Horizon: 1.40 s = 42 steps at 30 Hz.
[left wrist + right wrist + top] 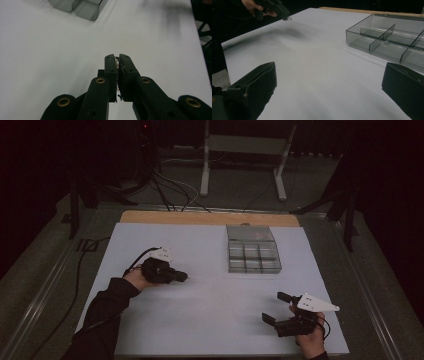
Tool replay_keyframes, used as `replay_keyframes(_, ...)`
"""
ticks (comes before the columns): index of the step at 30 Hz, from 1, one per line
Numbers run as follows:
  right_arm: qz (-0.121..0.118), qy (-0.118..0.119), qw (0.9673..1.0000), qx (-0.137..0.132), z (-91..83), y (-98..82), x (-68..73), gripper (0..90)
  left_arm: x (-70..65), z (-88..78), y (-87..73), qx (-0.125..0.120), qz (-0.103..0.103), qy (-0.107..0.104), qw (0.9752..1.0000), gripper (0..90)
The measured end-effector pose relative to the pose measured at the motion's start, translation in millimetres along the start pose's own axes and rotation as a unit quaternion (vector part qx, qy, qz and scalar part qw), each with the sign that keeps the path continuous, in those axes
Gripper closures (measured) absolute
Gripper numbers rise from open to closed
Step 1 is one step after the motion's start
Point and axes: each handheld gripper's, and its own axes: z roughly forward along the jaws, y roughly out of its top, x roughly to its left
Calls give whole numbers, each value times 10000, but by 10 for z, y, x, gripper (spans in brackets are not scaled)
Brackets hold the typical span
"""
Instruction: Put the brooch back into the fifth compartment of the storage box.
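My left gripper hovers over the left half of the white table sheet, pointing right. In the left gripper view its jaws are pressed together on a small pale piece that peeks out between the pads. The right gripper view shows that gripper far off with a tiny clear bit at its tip. My right gripper rests near the front right edge, jaws wide apart with nothing between them. A clear compartment box stands open at the back right.
The box's near corner lies ahead of the left gripper. A wooden table edge runs behind the sheet. Cables and a metal stand sit on the floor beyond the table.
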Motion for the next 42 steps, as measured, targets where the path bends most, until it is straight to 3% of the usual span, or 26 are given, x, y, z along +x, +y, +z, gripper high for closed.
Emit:
replay_keyframes(20, -17, 9, 10000, 3, -8, 0, -6, 0, -135, 478, 489, -38, 436, -468, 9979, 879)
replay_keyframes(42, -34, 31, 10000, -5, -21, 3, -2, 0, -165, 1001, 920, -366, 498, -977, 9933, 879)
